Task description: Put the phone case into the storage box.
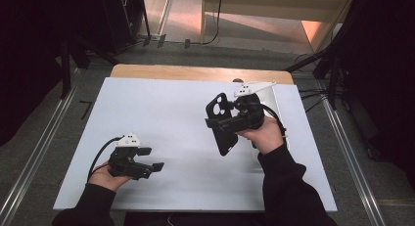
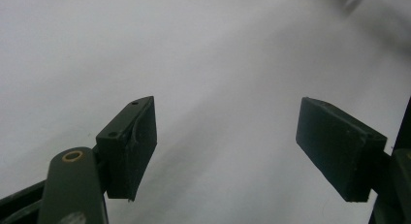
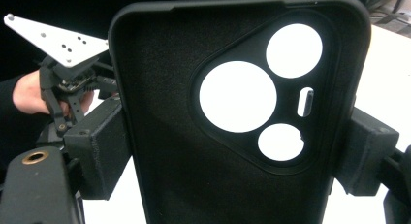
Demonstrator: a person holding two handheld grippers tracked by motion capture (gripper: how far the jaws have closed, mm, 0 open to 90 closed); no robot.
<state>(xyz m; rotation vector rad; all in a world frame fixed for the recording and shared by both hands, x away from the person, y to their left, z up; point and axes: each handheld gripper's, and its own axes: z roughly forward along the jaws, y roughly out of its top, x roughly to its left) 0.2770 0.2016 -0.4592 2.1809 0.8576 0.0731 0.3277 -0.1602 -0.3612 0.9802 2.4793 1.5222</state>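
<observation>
Your right tool (image 1: 222,122) clamps a black phone case (image 1: 221,123) across its width, lifted clear of the white worktop (image 1: 161,113), long axis running toward you. Your left tool (image 1: 155,166), jaws wide and empty, rests well apart to the case's left, pointing toward it.
</observation>
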